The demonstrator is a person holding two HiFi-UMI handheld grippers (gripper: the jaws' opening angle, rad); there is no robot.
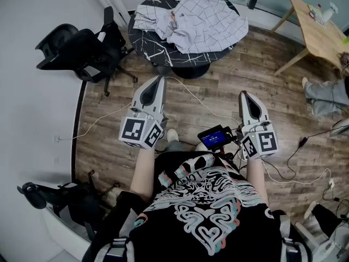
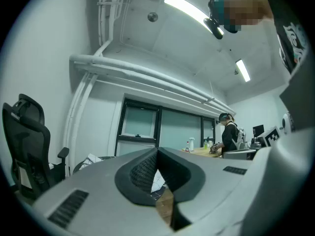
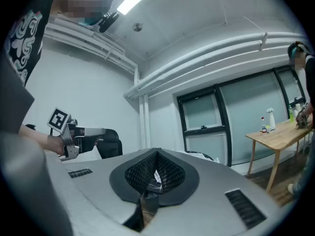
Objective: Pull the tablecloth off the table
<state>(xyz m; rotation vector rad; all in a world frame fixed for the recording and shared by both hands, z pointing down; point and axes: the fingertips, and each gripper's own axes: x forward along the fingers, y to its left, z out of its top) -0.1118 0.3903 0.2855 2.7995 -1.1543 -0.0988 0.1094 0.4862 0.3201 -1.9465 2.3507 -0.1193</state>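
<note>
White cloth with a thin dark grid, the tablecloth (image 1: 204,26), lies crumpled on the round dark table (image 1: 143,47) at the upper middle of the head view. It covers the middle and right of the top, and one edge hangs over the near right rim. The left part of the top is bare, black with white veins.

The left gripper (image 1: 160,79) and the right gripper (image 1: 244,95) are held side by side at the centre of the frame. Both are level and point up the picture toward the table, well apart from it and from the cloth. Each gripper's own view shows its dark ribbed pads pressed together at the tip with nothing between them, so both tools are closed and empty. Beyond the tips, a bit of the white cloth and the table shows far off.

A brown wooden floor (image 1: 218,89) lies between the person and the table, with a thin white cable (image 1: 188,91) running across it. A black office chair (image 1: 82,48) stands at the upper left of the head view, just beside the table's left side. A light wooden table (image 1: 316,34) fills the upper right corner with a few small bottles on it. Another person's legs (image 1: 327,94) show at the right edge, and the left gripper view shows that person standing at the wooden table. A small screen (image 1: 214,137) glowing blue sits low between the two grippers, in front of the wearer's black patterned shirt (image 1: 202,212).
</note>
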